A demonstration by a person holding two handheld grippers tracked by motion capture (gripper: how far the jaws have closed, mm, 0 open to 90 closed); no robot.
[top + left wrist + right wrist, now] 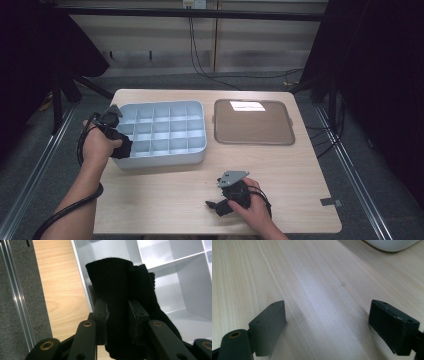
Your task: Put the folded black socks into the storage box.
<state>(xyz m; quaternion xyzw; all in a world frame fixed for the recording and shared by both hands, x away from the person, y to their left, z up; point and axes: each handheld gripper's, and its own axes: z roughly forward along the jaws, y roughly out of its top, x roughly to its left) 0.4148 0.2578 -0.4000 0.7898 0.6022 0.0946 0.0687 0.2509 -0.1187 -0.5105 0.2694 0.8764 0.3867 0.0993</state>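
Black cloth (120, 290): a soft, dark, folded piece. It sits between the jaws of your left hand-held gripper. It hangs at the near left corner of the box, over the box's left wall. In the high view you see it (123, 147) as a dark lump at that corner.

Left hand-held gripper (117, 315): you hold the black cloth with it. The two pads press on the cloth from both sides, with only a narrow gap between them. In the high view it (116, 142) is at the left side of the box, and your left hand (97, 145) is wrapped around it.

Box (165, 132): pale blue-grey, with many small square cups in rows. It stands on the left half of the worktop. The cups you can see in the left gripper view (175, 270) have nothing in them.

Lid (253, 122): flat, brownish and see-through, with round corners. It lies just to the right of the box, not touching it. A bright patch of light shines on its far edge.

Right hand-held gripper (327, 325): its jaws stand wide apart and hold nothing. Bare wood shows between the pads. In the high view it (220, 205) is low near the front edge, well apart from the box, in your right hand (252, 207).

Worktop (295, 170): light wood with round corners. A grey floor lies around it.
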